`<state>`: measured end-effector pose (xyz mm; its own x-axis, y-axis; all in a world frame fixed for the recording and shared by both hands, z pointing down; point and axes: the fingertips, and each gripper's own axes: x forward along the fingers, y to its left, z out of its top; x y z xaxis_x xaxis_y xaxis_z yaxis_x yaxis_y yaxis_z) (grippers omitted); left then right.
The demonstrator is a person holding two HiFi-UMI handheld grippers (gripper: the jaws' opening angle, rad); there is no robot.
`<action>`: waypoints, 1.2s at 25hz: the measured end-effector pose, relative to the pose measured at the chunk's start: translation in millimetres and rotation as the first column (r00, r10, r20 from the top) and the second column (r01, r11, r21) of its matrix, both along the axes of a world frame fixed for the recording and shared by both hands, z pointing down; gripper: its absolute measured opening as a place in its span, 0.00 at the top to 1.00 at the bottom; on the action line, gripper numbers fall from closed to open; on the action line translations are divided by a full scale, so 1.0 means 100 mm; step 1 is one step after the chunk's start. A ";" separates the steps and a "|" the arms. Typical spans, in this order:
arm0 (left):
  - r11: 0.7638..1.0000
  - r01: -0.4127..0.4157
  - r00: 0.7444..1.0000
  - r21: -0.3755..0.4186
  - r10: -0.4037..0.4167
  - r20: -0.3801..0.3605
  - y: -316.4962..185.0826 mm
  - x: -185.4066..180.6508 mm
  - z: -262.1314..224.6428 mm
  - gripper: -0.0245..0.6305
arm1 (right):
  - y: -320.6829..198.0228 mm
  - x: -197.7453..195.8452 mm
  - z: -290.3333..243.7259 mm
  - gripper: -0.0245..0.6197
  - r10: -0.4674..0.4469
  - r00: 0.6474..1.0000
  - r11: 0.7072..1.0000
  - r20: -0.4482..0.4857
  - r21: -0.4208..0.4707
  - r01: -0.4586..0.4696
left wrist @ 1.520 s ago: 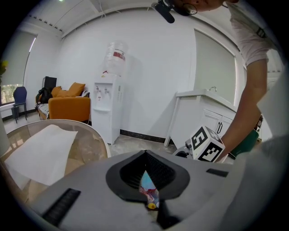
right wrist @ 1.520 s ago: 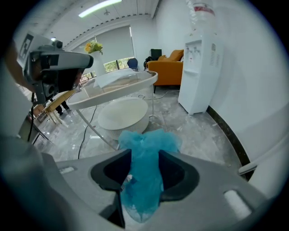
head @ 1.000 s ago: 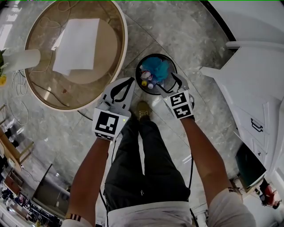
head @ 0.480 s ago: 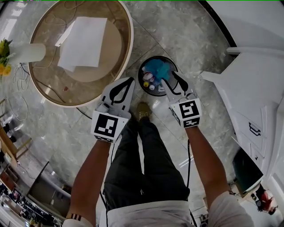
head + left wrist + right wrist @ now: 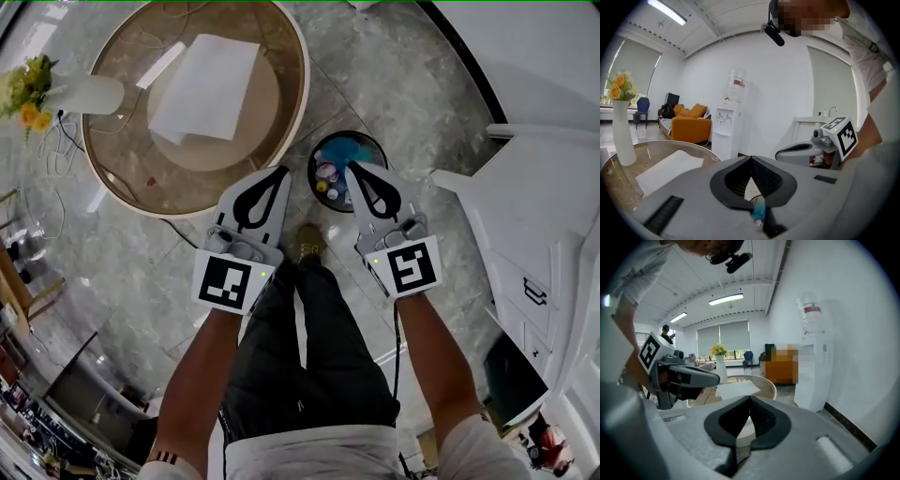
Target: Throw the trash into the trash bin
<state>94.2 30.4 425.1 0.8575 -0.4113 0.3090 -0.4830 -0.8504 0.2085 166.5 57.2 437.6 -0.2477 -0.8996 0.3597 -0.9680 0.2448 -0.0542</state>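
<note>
The small round trash bin (image 5: 373, 150) stands on the marble floor in front of the person's feet. A blue crumpled piece of trash (image 5: 351, 150) and small bottles lie inside it. My right gripper (image 5: 353, 166) hangs above the bin's near edge, shut, with nothing between its jaws. My left gripper (image 5: 283, 171) is level with it, just left of the bin, also shut and empty. In the left gripper view the closed jaws (image 5: 751, 159) point past the bin, and a bit of the blue trash (image 5: 758, 213) shows below them. The right gripper view shows its closed tips (image 5: 750, 400).
A round glass table (image 5: 292, 112) with a white sheet (image 5: 204, 86) and a vase of yellow flowers (image 5: 89, 94) stands to the left. White cabinets (image 5: 534, 197) line the right. A water dispenser (image 5: 726, 129) stands by the wall, with an orange sofa (image 5: 689, 127) beside it.
Both grippers have lifted away from the bin, the right one more. The right gripper's jaws, open over the bin before, have closed empty.
</note>
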 end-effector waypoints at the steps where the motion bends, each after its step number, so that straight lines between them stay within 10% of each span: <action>1: 1.000 0.016 1.000 0.007 -0.016 -0.016 -0.03 -0.04 -0.05 0.96 | -0.03 -0.08 -0.08 0.96 -0.012 1.000 1.000 0.016 0.016 0.012; 6: 0.993 0.104 0.990 0.055 -0.098 -0.102 -0.19 -0.25 -0.31 0.96 | -0.17 -0.48 -0.37 0.96 -0.104 0.992 0.991 0.066 0.094 0.098; 30: 0.963 0.261 0.965 0.075 -0.261 -0.006 -0.81 -1.41 -0.20 0.96 | -1.01 -1.94 -0.43 0.96 -0.369 0.926 0.928 0.084 0.083 0.362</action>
<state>-46.4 -51.0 405.4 0.7164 -0.6425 0.2721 -0.6908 -0.7079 0.1473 -27.7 -43.5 394.5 -0.5941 -0.7608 0.2614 -0.8017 0.5866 -0.1146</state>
